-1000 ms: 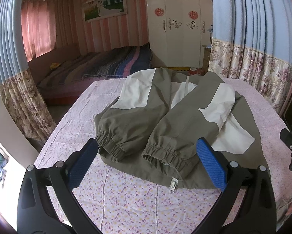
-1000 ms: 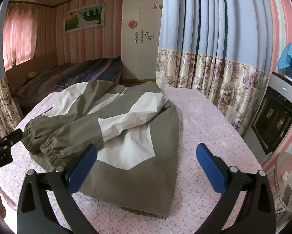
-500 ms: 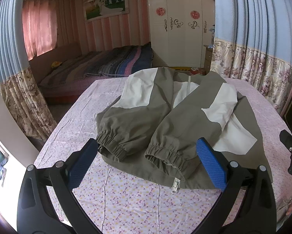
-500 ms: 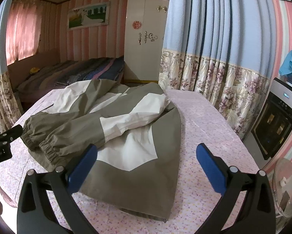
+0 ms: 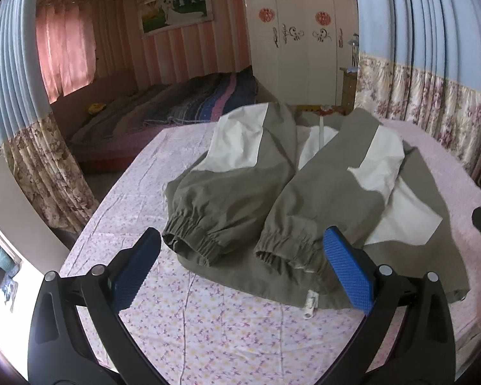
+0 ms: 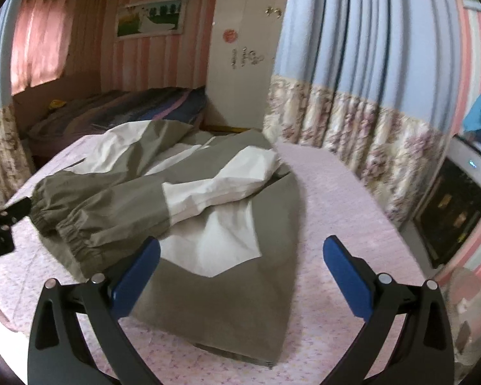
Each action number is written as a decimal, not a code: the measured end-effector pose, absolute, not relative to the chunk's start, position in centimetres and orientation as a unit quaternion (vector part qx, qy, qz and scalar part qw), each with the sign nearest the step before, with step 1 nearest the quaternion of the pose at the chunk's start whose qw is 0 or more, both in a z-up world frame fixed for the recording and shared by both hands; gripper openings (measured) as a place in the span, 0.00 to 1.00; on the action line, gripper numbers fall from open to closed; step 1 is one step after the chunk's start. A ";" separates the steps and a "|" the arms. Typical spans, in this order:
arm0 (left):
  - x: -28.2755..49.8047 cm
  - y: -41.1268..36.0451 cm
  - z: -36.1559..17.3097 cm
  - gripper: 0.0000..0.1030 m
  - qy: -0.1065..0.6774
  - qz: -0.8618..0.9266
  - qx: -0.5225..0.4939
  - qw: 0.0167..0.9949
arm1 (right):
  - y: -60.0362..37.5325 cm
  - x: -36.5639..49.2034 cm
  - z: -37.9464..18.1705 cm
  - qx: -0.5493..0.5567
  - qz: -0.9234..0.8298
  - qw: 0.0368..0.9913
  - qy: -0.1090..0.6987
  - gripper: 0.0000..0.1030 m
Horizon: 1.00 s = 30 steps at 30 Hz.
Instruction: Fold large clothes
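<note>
A pink floral tablecloth [image 5: 227,330] is covering your table, and the olive-and-white jacket [image 5: 240,202] is lying on it, sleeves folded across the front. You're holding the left gripper [image 5: 240,256] and right gripper [image 6: 240,258] wide open, gripping nothing. No readable writing is showing.

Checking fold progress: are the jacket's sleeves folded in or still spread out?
Folded in. Both sleeves lie across the jacket front, elastic cuffs side by side near the hem.

Pink-striped walls [image 5: 121,32], white wardrobe [image 5: 301,38], striped bed [image 5: 189,102]
</note>
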<state>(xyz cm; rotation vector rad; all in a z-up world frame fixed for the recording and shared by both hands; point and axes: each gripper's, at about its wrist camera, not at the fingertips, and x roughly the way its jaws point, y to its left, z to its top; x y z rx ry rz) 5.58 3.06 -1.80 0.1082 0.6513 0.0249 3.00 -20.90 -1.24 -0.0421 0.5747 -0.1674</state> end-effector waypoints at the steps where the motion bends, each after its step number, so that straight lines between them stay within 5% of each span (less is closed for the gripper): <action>1: 6.0 3.3 -2.2 0.97 0.327 0.009 0.051 0.944 | -21.0 3.3 -1.5 -0.011 -0.074 0.955 0.288 0.98; 22: 12.3 9.9 -4.2 0.97 0.357 0.018 0.043 0.933 | -15.7 12.8 -5.7 0.021 0.018 0.924 0.381 0.97; 26: 13.4 10.8 -5.4 0.97 0.374 0.012 0.045 0.926 | -13.8 15.4 -8.3 0.020 0.048 0.906 0.420 0.67; 28: 14.1 10.9 -6.3 0.97 0.384 0.005 0.042 0.922 | -13.2 16.9 -9.5 0.013 0.049 0.897 0.440 0.61; 30: 14.6 11.0 -7.0 0.97 0.392 0.003 0.040 0.919 | -12.9 18.1 -10.4 0.009 0.060 0.890 0.452 0.32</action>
